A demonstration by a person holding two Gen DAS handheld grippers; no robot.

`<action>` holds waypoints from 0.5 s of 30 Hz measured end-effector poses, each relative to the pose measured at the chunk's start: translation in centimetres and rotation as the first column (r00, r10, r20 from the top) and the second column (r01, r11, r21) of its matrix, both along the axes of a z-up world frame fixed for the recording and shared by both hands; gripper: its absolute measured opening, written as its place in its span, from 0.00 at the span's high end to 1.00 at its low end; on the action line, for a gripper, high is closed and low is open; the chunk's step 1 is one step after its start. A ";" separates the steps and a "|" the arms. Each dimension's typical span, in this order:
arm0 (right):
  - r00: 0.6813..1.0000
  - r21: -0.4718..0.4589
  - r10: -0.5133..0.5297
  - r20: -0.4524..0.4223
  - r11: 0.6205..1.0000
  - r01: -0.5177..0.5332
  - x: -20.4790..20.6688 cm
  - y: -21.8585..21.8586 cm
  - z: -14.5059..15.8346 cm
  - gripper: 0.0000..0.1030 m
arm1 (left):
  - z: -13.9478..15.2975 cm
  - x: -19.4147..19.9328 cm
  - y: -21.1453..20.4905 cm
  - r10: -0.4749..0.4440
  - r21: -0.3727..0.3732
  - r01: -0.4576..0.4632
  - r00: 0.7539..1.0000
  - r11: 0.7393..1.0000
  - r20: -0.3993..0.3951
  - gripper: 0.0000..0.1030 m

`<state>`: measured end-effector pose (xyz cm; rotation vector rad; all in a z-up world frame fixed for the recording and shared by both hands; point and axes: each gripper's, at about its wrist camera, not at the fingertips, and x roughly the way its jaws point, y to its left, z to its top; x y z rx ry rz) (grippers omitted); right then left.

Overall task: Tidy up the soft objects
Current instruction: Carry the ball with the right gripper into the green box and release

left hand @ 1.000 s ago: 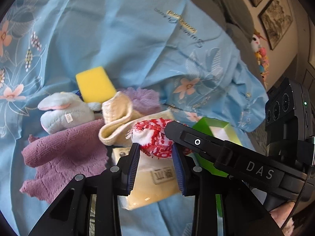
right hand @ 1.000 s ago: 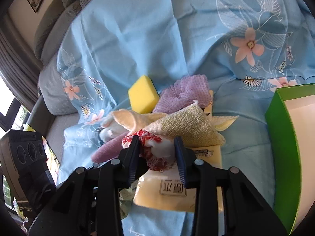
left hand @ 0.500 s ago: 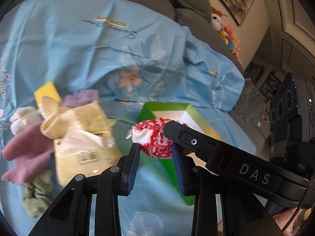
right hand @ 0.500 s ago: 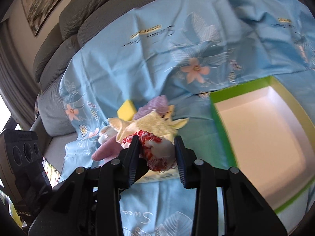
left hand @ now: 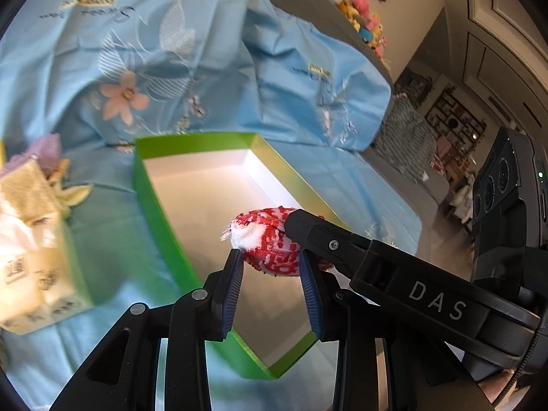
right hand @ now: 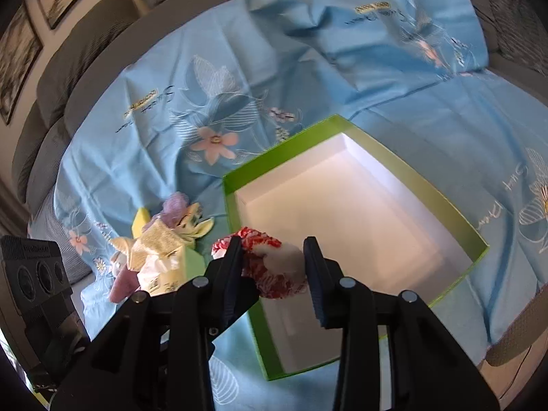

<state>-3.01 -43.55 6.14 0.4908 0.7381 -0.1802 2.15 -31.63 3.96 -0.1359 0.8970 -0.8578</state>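
Both grippers are shut on one red and white cloth bundle (left hand: 270,246), held between them above the green box (left hand: 150,202) with a white inside. My left gripper (left hand: 270,263) pinches it from one side. My right gripper (right hand: 274,260) pinches it from the other; the bundle (right hand: 274,267) hangs over the box's near left rim (right hand: 229,205). The box holds nothing that I can see. The other soft things lie in a pile (right hand: 161,239) left of the box: a yellow cloth, a purple cloth, a yellow sponge, a plush toy.
A tissue pack (left hand: 30,270) lies left of the box. A light blue flowered sheet (right hand: 239,68) covers the grey sofa. Plush toys (left hand: 363,17) sit on the sofa back at the far right. The room floor shows beyond the sofa's right edge.
Both grippers have carried the red and white bundle to the right, away from the pile and over the green box. The grip has not changed.
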 end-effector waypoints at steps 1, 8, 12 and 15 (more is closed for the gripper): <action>1.000 0.002 -0.007 -0.010 1.000 0.007 -0.1 -0.5 -0.1 0.64 | -0.2 -0.1 -0.3 -0.008 0.002 0.008 1.000 1.000 -0.006 0.66; 0.997 0.046 -0.038 -0.062 0.998 0.041 -0.2 -3.1 -1.5 0.62 | -1.5 -0.3 -2.4 -0.024 0.041 0.025 0.999 0.999 -0.029 0.66; 0.995 0.056 -0.052 -0.079 0.997 0.057 -0.2 -3.7 -1.9 0.62 | -1.8 -0.4 -2.8 -0.023 0.047 0.025 0.999 0.999 -0.039 0.66; 0.994 0.067 -0.056 -0.097 0.996 0.063 0.0 -4.0 -2.2 0.59 | -2.0 -0.5 -2.9 -0.021 0.056 0.023 0.999 0.998 -0.046 0.66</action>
